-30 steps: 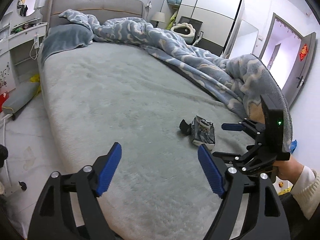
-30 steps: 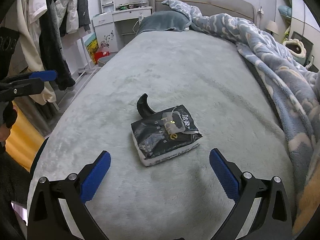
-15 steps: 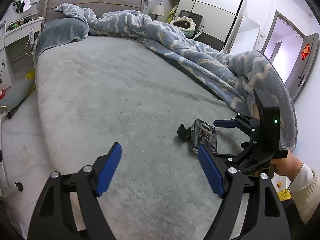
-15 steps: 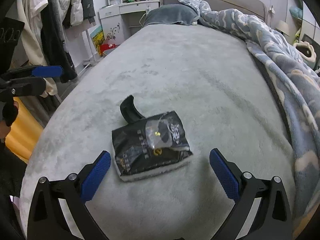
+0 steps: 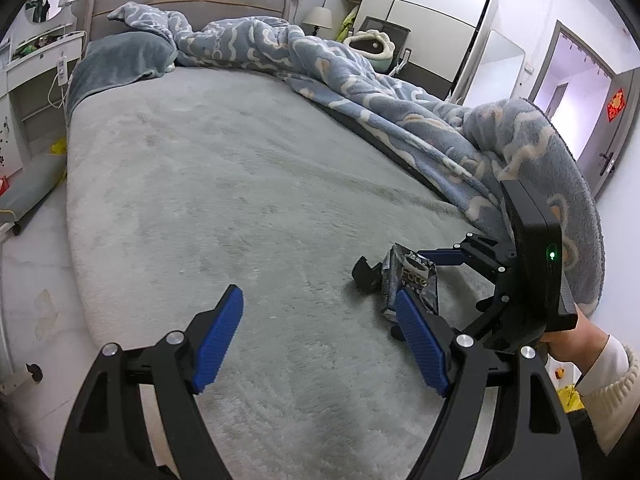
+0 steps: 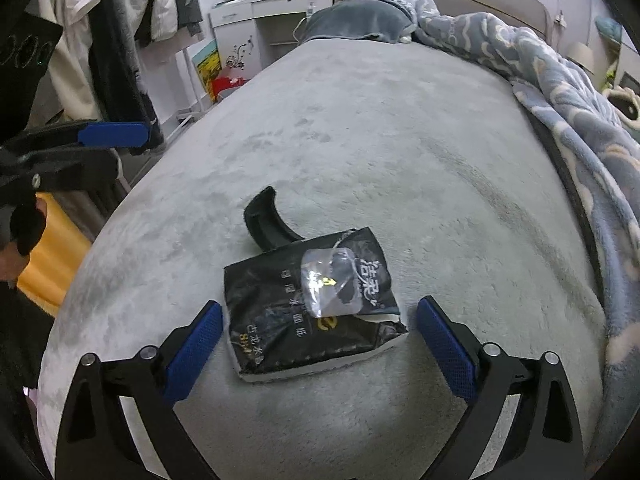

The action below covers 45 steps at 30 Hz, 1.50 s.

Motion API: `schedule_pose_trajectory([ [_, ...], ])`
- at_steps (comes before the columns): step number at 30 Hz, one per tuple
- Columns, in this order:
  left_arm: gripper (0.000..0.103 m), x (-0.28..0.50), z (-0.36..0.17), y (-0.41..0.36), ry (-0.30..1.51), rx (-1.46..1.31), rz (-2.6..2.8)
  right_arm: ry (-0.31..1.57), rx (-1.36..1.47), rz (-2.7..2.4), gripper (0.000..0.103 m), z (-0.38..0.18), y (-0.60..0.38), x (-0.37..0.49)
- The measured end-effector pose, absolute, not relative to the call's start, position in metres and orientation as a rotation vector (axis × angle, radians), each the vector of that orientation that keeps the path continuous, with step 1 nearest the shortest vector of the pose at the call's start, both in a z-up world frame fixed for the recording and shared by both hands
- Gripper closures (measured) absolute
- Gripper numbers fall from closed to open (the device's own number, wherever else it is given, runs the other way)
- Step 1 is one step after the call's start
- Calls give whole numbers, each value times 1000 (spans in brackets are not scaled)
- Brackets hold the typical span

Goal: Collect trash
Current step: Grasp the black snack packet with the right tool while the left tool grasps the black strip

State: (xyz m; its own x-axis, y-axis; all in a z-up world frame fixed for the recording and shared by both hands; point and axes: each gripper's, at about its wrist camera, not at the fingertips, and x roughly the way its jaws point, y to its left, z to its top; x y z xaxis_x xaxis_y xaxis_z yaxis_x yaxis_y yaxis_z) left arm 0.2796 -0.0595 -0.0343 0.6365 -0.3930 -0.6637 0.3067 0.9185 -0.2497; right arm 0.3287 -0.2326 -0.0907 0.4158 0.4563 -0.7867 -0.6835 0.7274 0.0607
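A black tissue pack (image 6: 308, 304) with white print and a clear flap lies flat on the grey bed (image 6: 400, 140). A curved black piece (image 6: 266, 220) lies just behind it, touching its far edge. My right gripper (image 6: 320, 344) is open, its blue pads on either side of the pack's near end, apart from it. In the left wrist view the pack (image 5: 408, 280) and the right gripper (image 5: 436, 276) are at the right. My left gripper (image 5: 320, 340) is open and empty, low over the bed to the left of the pack.
A rumpled blue blanket (image 5: 400, 100) covers the bed's right side. A white desk (image 6: 272, 20) and hanging clothes (image 6: 120, 40) stand past the bed's left edge. A wardrobe (image 5: 432, 20) and an open door (image 5: 616, 120) are at the far right.
My right gripper has moved forward, so its pads now flank the tissue pack. My left gripper has drifted forward and to the right over the bed.
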Motion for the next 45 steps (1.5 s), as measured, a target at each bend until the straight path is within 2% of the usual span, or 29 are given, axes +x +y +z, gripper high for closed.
schedule_pose_trajectory([
  [2,23,281,-35,-62,783,-116,-402,890,-274,728,24,-90,-235,327],
  [13,27,287,-44,-94,784,-97,-418,863,-177,755,27,-76,-255,321],
  [22,40,300,-61,-109,832,-137,-390,854,-155,722,27,-75,-277,317],
  [31,57,313,-75,-113,876,-218,-345,853,-129,729,27,-75,-292,314],
  [36,71,317,-80,-117,885,-219,-328,857,-112,735,27,-75,-298,313],
  [38,72,318,-82,-119,886,-218,-325,858,-110,737,27,-76,-298,313],
  [45,93,318,-81,-122,866,-190,-303,872,-111,727,27,-81,-297,312],
])
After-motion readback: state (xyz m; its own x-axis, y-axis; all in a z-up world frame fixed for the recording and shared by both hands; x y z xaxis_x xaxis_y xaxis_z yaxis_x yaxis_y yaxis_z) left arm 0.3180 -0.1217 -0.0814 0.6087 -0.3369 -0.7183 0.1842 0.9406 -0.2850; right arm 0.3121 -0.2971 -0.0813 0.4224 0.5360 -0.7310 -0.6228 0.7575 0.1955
